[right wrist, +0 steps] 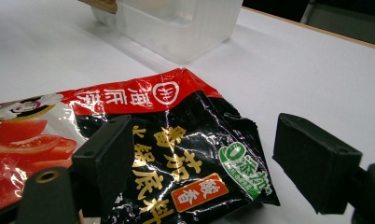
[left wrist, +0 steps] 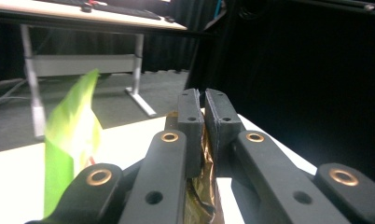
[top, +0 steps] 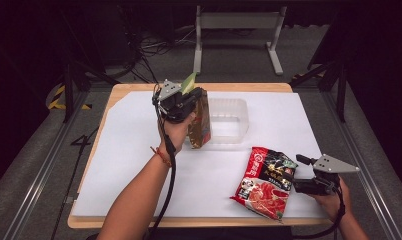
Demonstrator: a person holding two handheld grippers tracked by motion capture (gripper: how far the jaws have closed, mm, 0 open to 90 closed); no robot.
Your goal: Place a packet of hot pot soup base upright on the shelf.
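While the desk (top: 139, 150) carries a clear plastic tub (top: 228, 119), the red-and-black packet (top: 265, 182) lies flat near its front edge. The left hand-held gripper (top: 193, 96) is clamped on a gold pouch (top: 199, 122), raised beside the tub. The right hand-held gripper (top: 304, 172) stands wide open at the packet's corner.

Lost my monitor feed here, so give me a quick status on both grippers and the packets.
Left gripper shut on gold packet, held up beside clear tub. Right gripper open, jaws astride red packet corner. Nothing in the way.
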